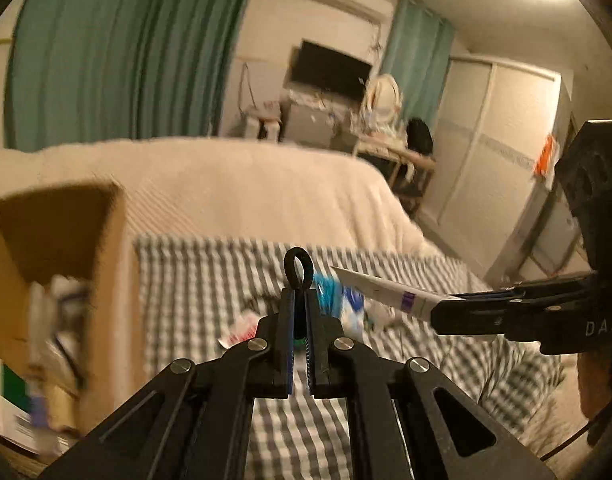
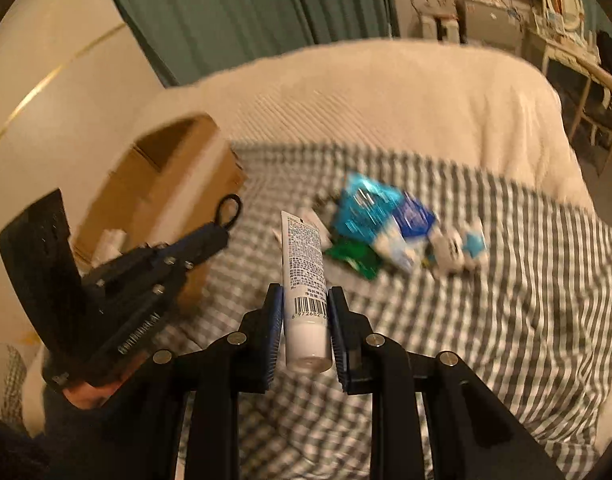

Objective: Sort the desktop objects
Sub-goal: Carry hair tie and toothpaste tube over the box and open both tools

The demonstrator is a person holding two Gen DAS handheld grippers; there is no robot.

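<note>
I'm clamping the tube [image 2: 306,280] by its cap end in my right gripper [image 2: 306,300], and it's sticking out ahead, so it could pivot or slip. My left gripper [image 1: 300,300] is pinching a black loop [image 1: 299,270]; box [image 1: 62,256] sitting to its left, could clip the rim.

In my right wrist view the cardboard box [image 2: 178,184] sits at middle left on the checked cloth [image 2: 505,280], which lies on the bed [image 2: 385,92]. Packets [image 2: 385,216] lie at centre right. The tube [image 2: 306,280] juts up from my right tool [image 2: 306,320]; my left tool [image 2: 222,224] overlaps the box.
</note>
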